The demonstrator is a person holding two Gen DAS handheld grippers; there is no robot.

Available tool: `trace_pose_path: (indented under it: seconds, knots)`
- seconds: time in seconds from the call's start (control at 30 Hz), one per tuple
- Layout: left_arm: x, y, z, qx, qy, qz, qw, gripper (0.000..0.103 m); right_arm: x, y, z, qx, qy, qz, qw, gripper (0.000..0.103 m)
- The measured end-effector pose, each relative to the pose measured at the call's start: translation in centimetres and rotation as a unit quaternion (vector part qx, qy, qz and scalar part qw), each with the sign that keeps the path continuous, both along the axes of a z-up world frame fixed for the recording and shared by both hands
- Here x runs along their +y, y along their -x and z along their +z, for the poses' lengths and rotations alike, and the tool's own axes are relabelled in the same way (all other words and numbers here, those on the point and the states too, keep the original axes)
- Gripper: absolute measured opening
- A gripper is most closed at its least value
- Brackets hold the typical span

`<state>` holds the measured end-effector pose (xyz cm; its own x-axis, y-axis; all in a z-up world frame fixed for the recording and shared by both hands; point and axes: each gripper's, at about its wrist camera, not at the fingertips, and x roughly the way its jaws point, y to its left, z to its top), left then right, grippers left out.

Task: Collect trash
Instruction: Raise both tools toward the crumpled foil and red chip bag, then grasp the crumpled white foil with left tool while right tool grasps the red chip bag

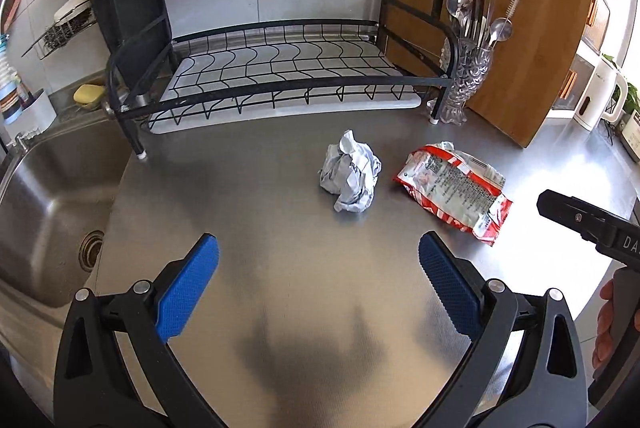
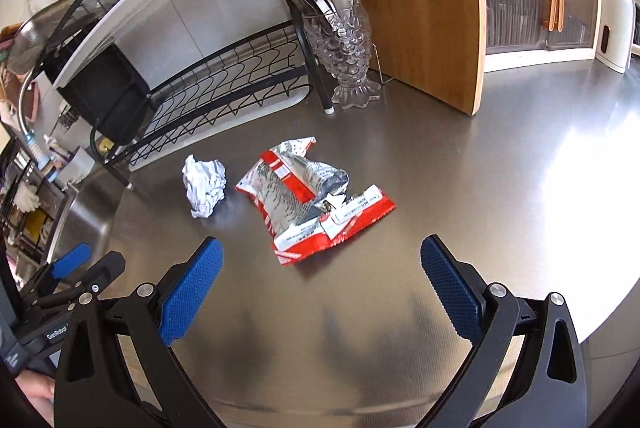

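Lining up both grabs: left gripper [image 1: 319,258] and right gripper [image 2: 321,260] hang spread wide and empty above the steel counter [image 1: 280,308]; drop left straight over the crumpled paper [image 1: 350,178], right across the torn wrapper [image 2: 310,198] alongside, pinching its raised crease.

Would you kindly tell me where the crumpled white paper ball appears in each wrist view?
Left wrist: the paper ball lies just right of centre, left of the red snack wrapper.
Right wrist: the paper ball lies left of centre, again left of the wrapper.
Shared landmark: the glass cutlery holder.
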<state>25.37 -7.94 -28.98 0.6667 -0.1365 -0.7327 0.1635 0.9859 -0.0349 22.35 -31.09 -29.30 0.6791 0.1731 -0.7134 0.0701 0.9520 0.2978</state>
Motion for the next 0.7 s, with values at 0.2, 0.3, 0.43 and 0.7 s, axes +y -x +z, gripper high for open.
trace_pose_path:
  seconds: [0.2,0.3,0.43,0.7]
  knots:
    - [-1.3,-4.5,-1.6,0.015,-0.016,-0.003,0.9998,0.095,0.6,-4.6,-0.7,0.008,0.019,0.017,1.0,0.097]
    - [-1.6,-6.3,-2.7,0.031,-0.016,-0.003,0.9994,0.095,1.3,-6.6,-1.3,0.019,0.019,0.03,0.999,0.097]
    - [-1.9,-7.9,-3.9,0.037,-0.029,-0.006,0.9989,0.095,1.8,-8.8,-2.3,0.039,0.027,0.034,0.998,0.096]
    - [-2.2,-10.1,-5.3,0.043,-0.009,-0.02,0.9988,0.095,1.6,-11.0,-4.7,0.07,0.004,0.047,0.996,0.074]
